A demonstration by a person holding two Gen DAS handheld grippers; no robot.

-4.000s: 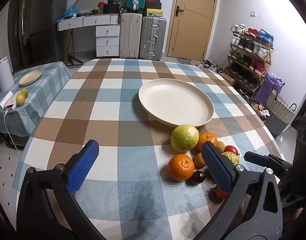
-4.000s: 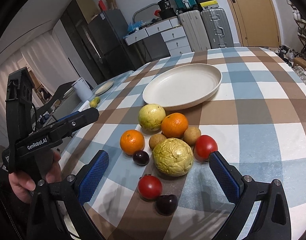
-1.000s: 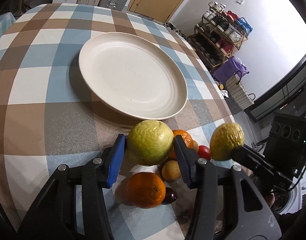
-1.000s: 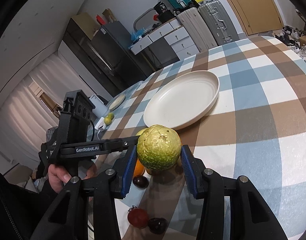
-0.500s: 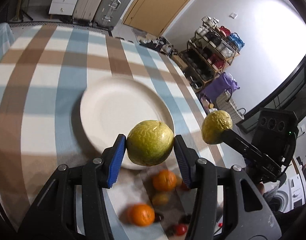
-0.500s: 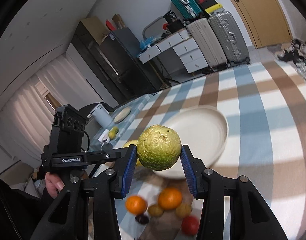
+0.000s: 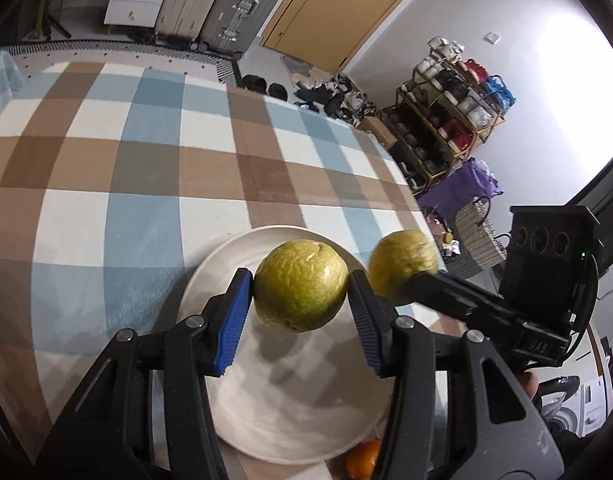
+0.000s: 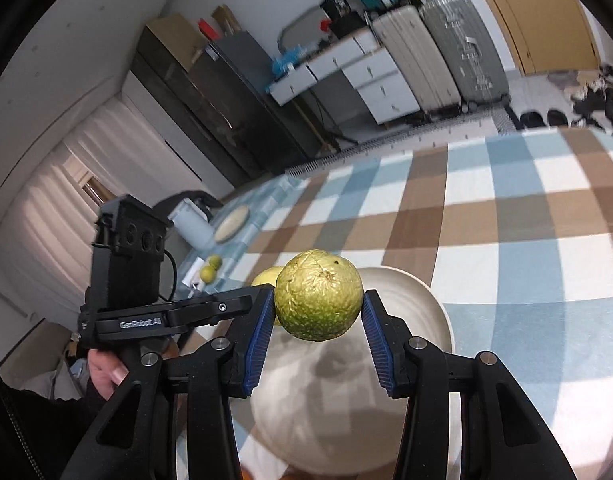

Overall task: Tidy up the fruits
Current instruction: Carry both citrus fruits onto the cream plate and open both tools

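Checked cloth (image 7: 138,184) in blue, brown and white covers the table under both grippers; suitcases (image 7: 230,4), a wooden door (image 7: 338,4) and a shoe rack (image 7: 454,120) stand beyond. The left gripper (image 7: 300,294) clamps a yellow-green fruit (image 7: 300,286) above the cream plate (image 7: 290,408). The right gripper (image 8: 318,316) clamps a wrinkled green fruit (image 8: 318,294) over the same plate (image 8: 438,316). An orange (image 7: 362,462) below the left gripper is half cut off.

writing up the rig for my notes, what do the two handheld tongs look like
Both tongs, left and right, are matte black plastic frames with silver screws and ribbed blue pads. Each carries a boxy black camera block with three round lenses; white GenRobot.AI lettering and a black cable show on the left one.
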